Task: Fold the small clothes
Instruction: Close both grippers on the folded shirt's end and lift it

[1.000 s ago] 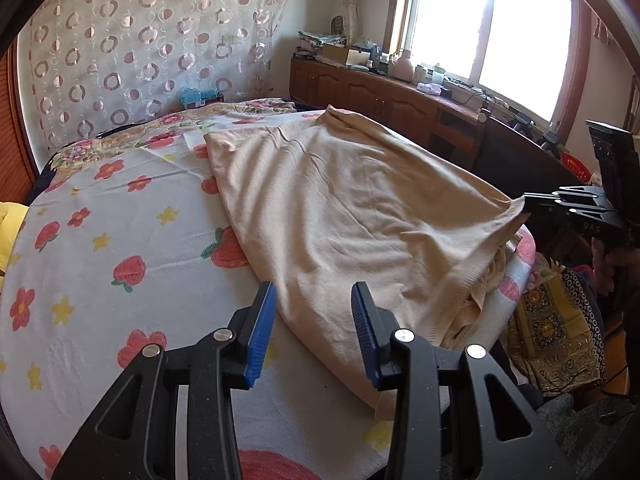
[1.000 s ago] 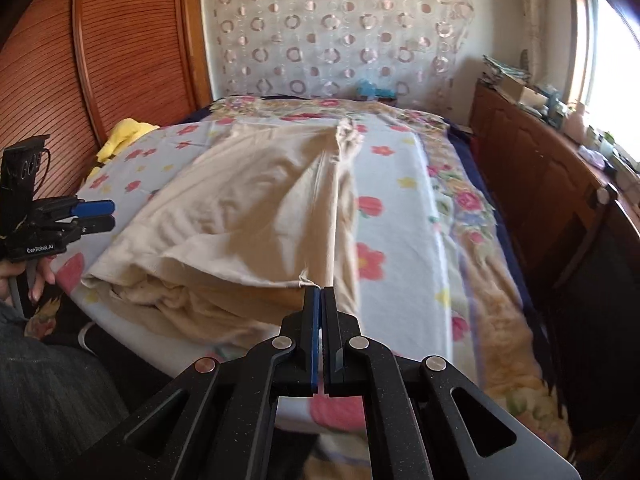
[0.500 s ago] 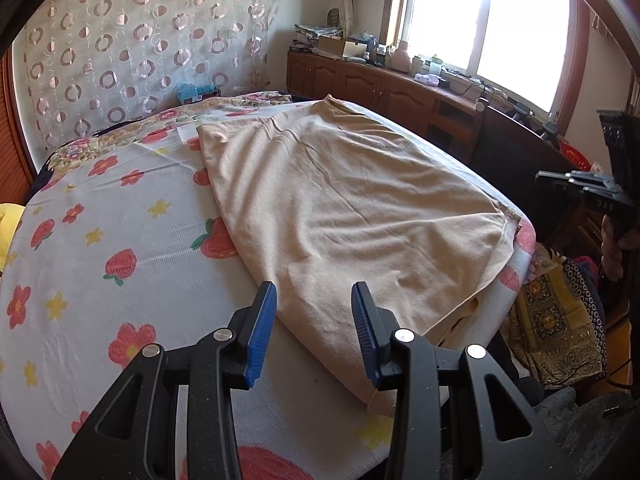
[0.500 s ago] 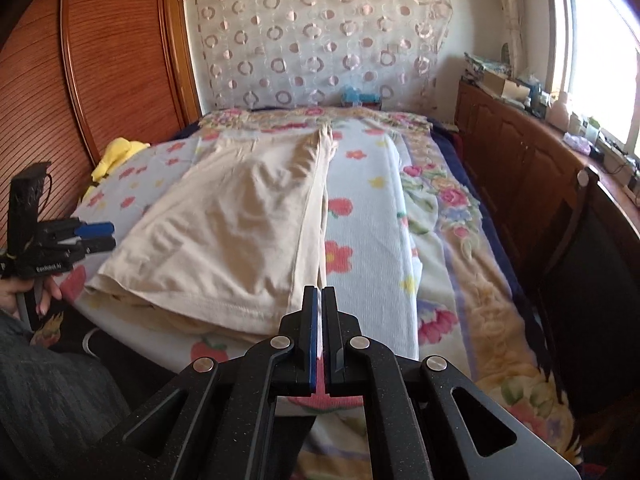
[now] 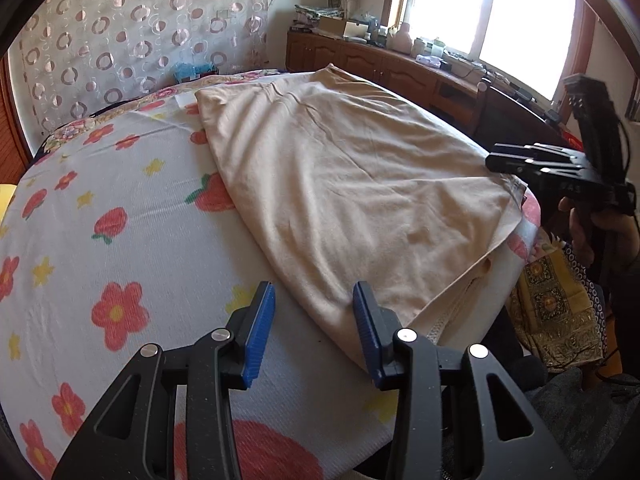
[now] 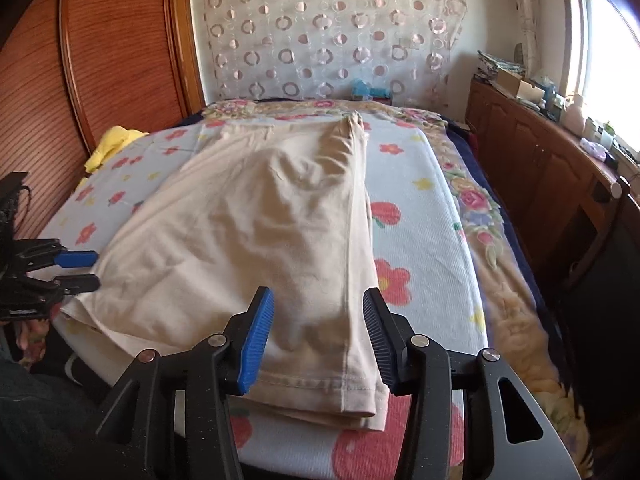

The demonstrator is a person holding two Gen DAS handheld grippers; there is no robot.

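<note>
A beige garment (image 5: pixel 344 184) (image 6: pixel 256 232) lies folded lengthwise on the flowered bedspread (image 5: pixel 120 208), its hem at the bed's near edge. My left gripper (image 5: pixel 314 312) stands open just above the garment's near left edge, nothing pressed between its blue pads. My right gripper (image 6: pixel 318 320) hovers over the hem's right corner; its jaws are opening and the cloth lies below them, free of the pads. From each wrist view the other gripper shows at the side, the right gripper (image 5: pixel 532 164) and the left gripper (image 6: pixel 76 268).
A wooden headboard (image 6: pixel 100 80) stands on the left and a patterned curtain (image 6: pixel 332 40) at the far end. A cluttered wooden cabinet (image 6: pixel 540 160) runs under the window on the right. A yellow cloth (image 6: pixel 114 146) lies by the headboard. A patterned fabric (image 5: pixel 556 304) hangs off the bed's corner.
My right gripper let go of the garment's lifted corner and opened, moving down over the hem. The garment settled flat on the bed. My left gripper stayed open, tilting slightly.
</note>
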